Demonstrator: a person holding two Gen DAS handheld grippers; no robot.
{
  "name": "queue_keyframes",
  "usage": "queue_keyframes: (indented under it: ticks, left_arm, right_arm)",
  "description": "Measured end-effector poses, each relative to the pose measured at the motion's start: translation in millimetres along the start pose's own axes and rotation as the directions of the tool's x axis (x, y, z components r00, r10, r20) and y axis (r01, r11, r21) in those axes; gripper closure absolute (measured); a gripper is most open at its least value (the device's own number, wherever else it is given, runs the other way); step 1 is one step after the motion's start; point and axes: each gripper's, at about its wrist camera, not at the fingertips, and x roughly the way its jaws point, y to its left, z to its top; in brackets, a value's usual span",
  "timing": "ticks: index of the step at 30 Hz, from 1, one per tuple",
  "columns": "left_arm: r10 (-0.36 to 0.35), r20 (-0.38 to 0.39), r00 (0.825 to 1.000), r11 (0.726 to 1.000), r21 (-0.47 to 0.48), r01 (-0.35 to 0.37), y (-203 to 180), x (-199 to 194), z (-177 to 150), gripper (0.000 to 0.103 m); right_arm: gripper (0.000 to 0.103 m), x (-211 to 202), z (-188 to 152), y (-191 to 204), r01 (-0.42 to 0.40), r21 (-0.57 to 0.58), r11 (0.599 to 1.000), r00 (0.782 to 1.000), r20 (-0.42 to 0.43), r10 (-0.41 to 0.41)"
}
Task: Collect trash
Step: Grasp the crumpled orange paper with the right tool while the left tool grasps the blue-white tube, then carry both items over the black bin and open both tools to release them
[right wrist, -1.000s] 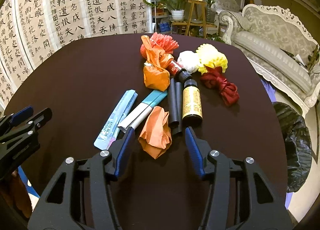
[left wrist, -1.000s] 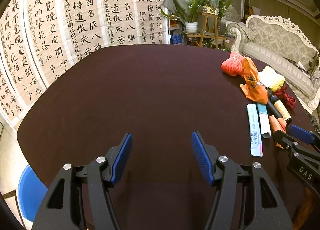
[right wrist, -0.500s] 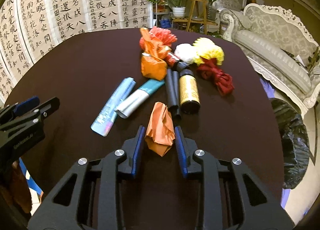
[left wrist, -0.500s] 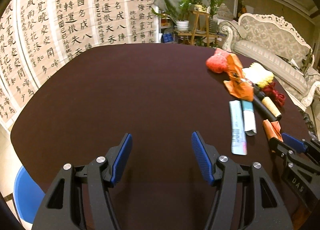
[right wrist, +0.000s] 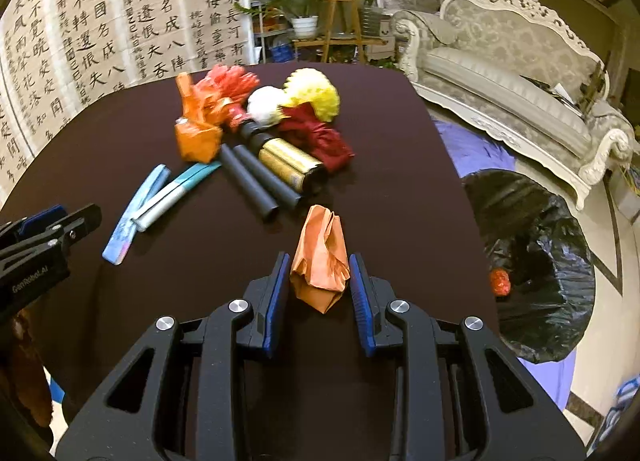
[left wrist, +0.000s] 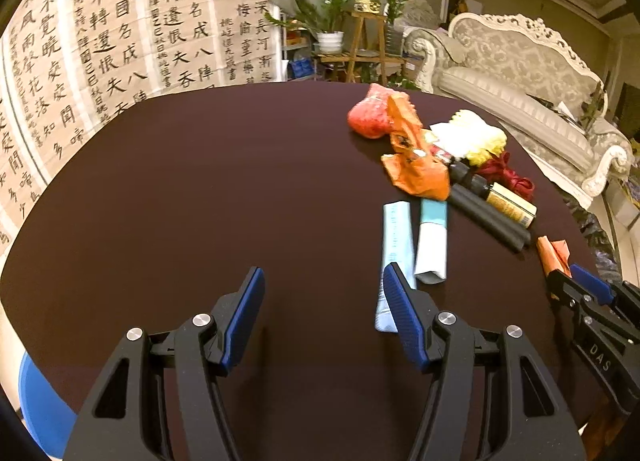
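Right wrist view: the right claw (right wrist: 319, 281) pinches a crumpled orange paper wad (right wrist: 321, 257) just above the dark round surface (right wrist: 380, 165), beside the black trash bag (right wrist: 532, 261). It looks light and crushable; grip mid-body. Left claw (left wrist: 323, 311) gapes, empty.

Your left gripper (left wrist: 323, 297) hovers over the dark table (left wrist: 180, 197) with its jaws apart and nothing between them. Its right finger overlaps the near end of a pale blue packet (left wrist: 395, 245); a white tube (left wrist: 432, 245) lies just beside that. Beyond them sit two black tubes (left wrist: 486, 217), a small bottle (left wrist: 508, 203), an orange wrapper (left wrist: 418, 169), a red ball (left wrist: 370, 117), a yellow wad (left wrist: 478, 135) and dark red ribbon (left wrist: 506, 175). At the right edge your right gripper (left wrist: 568, 275) grips orange paper (left wrist: 552, 251).
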Motion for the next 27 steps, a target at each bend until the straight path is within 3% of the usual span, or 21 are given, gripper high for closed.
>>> queue_keyframes:
  ticks: [19, 21, 25, 27]
  left_arm:
    - [-0.020, -0.061, 0.998, 0.998, 0.060, 0.024, -21.6, 28.3, 16.0, 0.043]
    - [-0.036, -0.077, 0.996, 0.997, 0.061, 0.040, -21.1, 30.2, 15.2, 0.054]
    - [-0.053, -0.072, 0.996, 0.995, 0.081, 0.059, -22.8, 28.1, 12.0, 0.065]
    - [-0.054, -0.064, 0.997, 0.994, 0.090, 0.059, -23.7, 26.7, 10.6, 0.077]
  right_arm:
    - [0.073, 5.9, 1.7, -11.8, -0.035, 0.021, 0.999, 0.999, -0.008, 0.035]
    - [0.073, 5.7, 1.9, -11.5, -0.035, 0.022, 0.999, 0.999, -0.009, 0.035]
    - [0.073, 5.6, 2.0, -11.0, -0.035, 0.022, 0.999, 0.999, -0.008, 0.035]
    - [0.073, 5.5, 2.1, -11.1, -0.035, 0.022, 0.999, 0.999, -0.008, 0.035]
